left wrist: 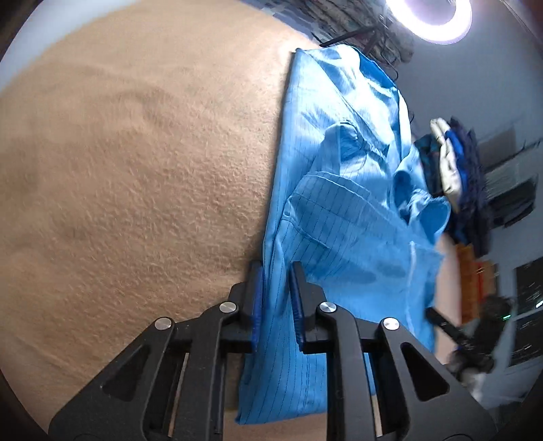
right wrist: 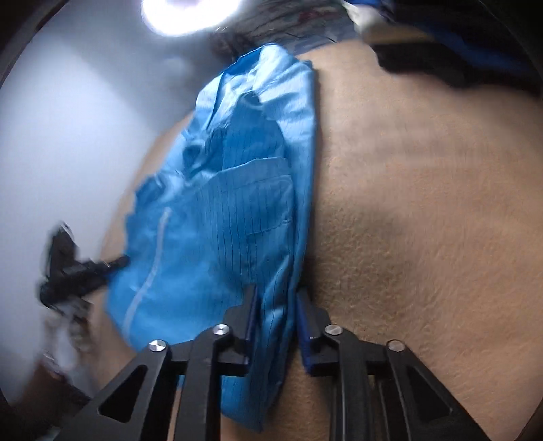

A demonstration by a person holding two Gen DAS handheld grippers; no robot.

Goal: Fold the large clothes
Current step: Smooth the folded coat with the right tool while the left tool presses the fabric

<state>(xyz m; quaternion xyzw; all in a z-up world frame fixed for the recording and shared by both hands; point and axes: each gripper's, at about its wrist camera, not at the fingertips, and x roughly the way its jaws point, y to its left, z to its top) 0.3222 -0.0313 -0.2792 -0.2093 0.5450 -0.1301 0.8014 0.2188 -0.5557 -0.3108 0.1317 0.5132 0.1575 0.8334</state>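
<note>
Blue garment (left wrist: 342, 190) lies on the tan surface (left wrist: 135, 169), both our left claw (left wrist: 276, 288) and right claw (right wrist: 276, 308) clamped on its folded edge, so we should lift evenly, keeping it taut.

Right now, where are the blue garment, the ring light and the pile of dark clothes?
blue garment (left wrist: 339, 217): left wrist view, pocket area.
ring light (left wrist: 431, 17): left wrist view, glowing ring.
pile of dark clothes (left wrist: 471, 176): left wrist view, dark folds.

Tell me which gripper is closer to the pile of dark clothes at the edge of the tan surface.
Hard to call. Both grip the blue garment: the left gripper sees the dark pile off to its right, and the right gripper sees it far ahead.
</note>
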